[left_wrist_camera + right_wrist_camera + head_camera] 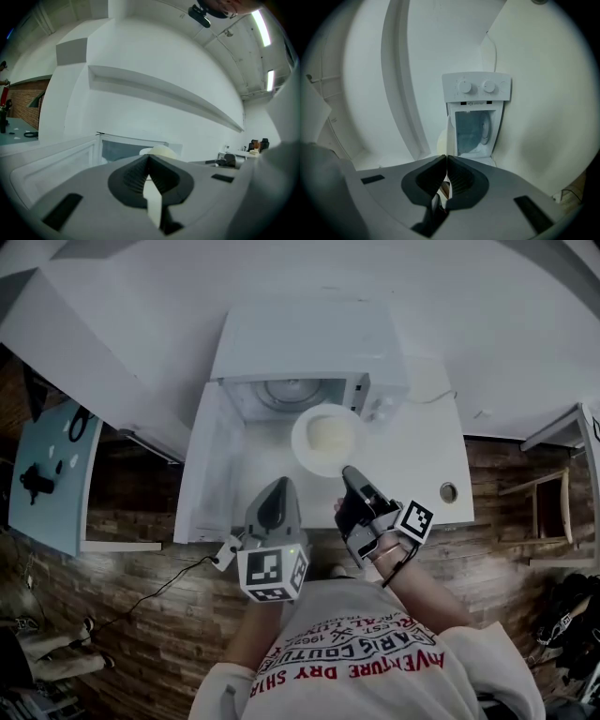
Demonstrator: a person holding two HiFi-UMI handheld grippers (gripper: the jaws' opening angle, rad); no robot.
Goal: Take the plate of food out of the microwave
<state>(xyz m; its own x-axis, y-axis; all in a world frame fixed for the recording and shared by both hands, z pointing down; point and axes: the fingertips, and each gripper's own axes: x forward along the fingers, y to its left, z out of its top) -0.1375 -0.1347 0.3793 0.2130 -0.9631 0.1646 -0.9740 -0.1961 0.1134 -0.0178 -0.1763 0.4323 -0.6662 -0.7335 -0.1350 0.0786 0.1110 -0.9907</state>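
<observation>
The white microwave (305, 357) stands at the back of the white table, with its door (211, 465) swung open to the left. In front of its opening a white plate (326, 439) carries pale food (330, 432). My right gripper (347, 472) is shut on the plate's near rim; in the right gripper view the plate (449, 133) shows edge-on between the jaws of that gripper (446, 159). My left gripper (277, 484) is shut with nothing in it, left of the plate and apart from it. In the left gripper view the food (161, 151) rises just beyond the tips of that gripper (149, 159).
The open door (56, 157) takes up the table's left part. The microwave's two knobs (476, 86) face me, and its cavity (472, 129) holds only the glass turntable. A cable hole (448, 491) lies at the table's right front. A pale blue side table (47, 474) stands to the left.
</observation>
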